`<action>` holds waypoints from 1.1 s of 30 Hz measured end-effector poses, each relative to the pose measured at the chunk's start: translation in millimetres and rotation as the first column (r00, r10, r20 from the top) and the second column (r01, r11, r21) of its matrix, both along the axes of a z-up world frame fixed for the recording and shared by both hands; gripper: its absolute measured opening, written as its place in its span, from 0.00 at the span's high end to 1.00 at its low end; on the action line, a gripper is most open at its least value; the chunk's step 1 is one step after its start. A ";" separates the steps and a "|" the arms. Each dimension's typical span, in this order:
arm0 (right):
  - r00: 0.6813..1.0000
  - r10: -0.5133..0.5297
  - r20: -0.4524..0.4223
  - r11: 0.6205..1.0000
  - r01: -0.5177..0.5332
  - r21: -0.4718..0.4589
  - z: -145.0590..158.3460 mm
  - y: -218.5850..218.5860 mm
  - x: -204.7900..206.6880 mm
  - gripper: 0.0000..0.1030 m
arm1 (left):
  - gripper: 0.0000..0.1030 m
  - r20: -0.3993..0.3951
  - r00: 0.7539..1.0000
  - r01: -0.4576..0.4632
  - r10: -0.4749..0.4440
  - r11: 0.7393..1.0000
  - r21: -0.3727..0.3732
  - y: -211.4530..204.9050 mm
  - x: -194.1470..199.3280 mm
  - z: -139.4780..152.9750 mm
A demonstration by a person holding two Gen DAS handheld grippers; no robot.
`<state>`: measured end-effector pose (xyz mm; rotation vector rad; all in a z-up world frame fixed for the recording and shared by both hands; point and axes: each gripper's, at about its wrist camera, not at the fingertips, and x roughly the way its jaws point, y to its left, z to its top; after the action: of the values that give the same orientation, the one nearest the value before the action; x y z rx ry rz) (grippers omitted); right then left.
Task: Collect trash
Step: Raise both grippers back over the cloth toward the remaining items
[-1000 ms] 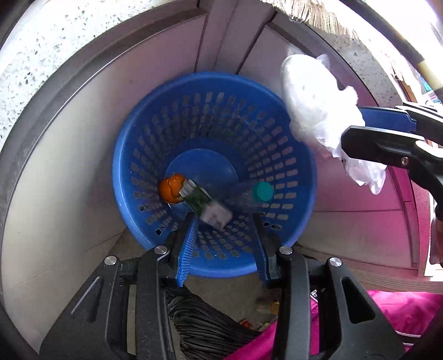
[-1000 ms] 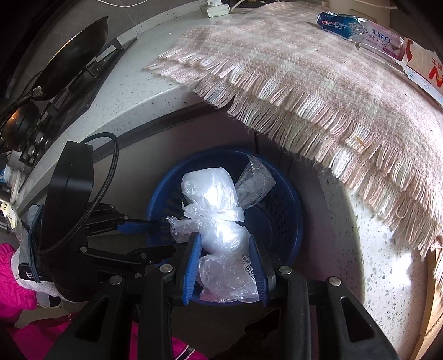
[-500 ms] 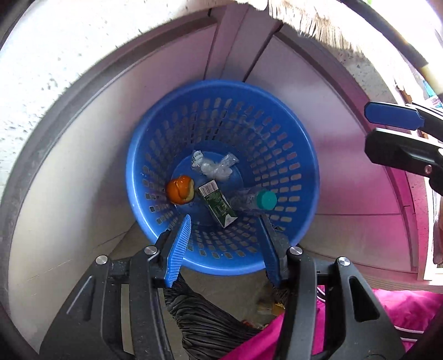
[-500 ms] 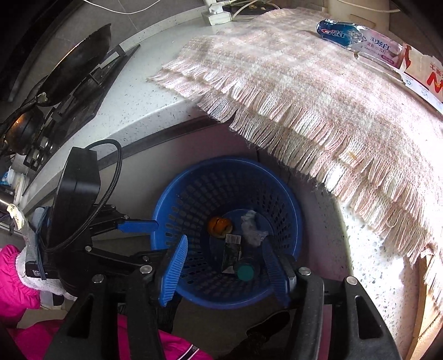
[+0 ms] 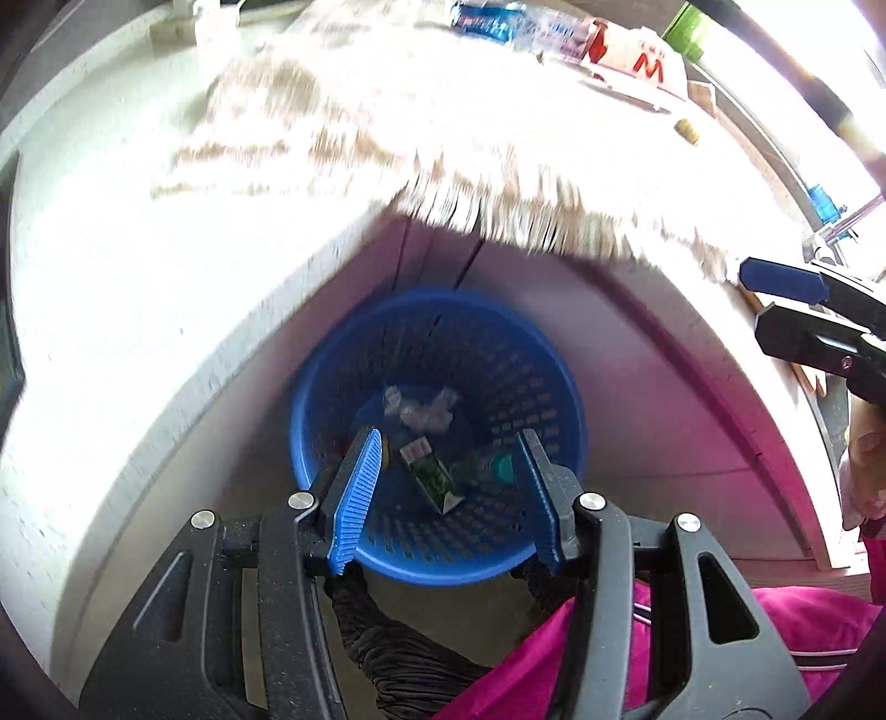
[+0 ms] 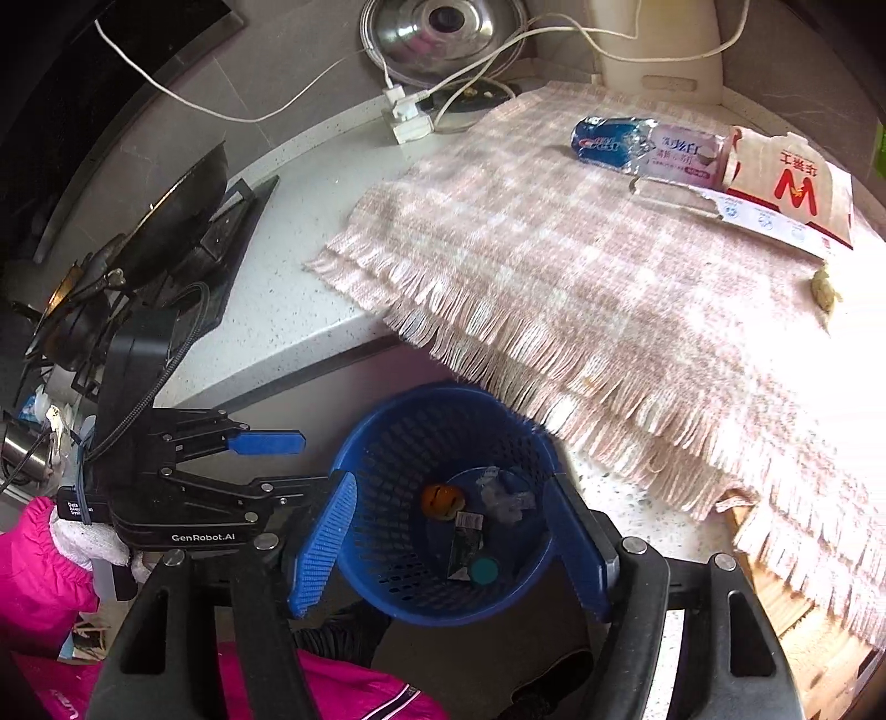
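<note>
A blue plastic basket (image 5: 531,354) (image 6: 387,443) stands on the floor below the counter edge. In it lie a crumpled clear plastic bag (image 5: 421,410) (image 6: 506,495), a green carton (image 5: 434,479) (image 6: 465,540), a bottle with a teal cap (image 5: 501,468) (image 6: 483,570) and an orange peel (image 6: 441,501). My left gripper (image 5: 448,495) (image 6: 277,462) is open and empty above the basket. My right gripper (image 6: 451,543) (image 5: 797,307) is open and empty above the basket. On the counter's pink fringed cloth (image 6: 581,266) lie a toothpaste wrapper (image 6: 648,149), a torn paper bag (image 6: 786,188) and a small yellow scrap (image 6: 825,288).
A stove with a black pan (image 6: 166,232) is at the left of the counter. A white plug and cables (image 6: 407,111) lie at the back near a steel lid (image 6: 443,27). A wooden surface (image 6: 803,626) lies right of the basket.
My right gripper opened and let the plastic bag fall into the basket. Both grippers have since risen, bringing the countertop into view.
</note>
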<state>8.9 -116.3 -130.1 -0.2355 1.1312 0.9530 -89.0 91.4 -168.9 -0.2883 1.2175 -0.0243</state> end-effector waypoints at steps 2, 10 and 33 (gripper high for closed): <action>1.000 -0.026 0.016 1.000 0.026 0.012 8.7 -7.8 4.5 0.28 | 0.42 0.028 1.000 0.008 -0.008 1.000 0.010 -0.5 6.4 11.8; 0.990 -0.126 0.064 0.991 0.123 0.051 36.3 -39.0 24.7 0.24 | 0.36 0.110 0.993 0.047 -0.047 0.999 0.011 -5.1 37.2 45.0; 0.903 -0.410 0.127 0.912 0.402 0.087 53.5 -120.1 135.9 0.23 | 0.36 0.195 0.915 0.338 -0.354 0.934 0.114 -69.1 185.7 81.8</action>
<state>144.8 -236.3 -76.6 -0.0143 0.9682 0.5854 96.8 22.3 -87.0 0.0034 1.0398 -0.3086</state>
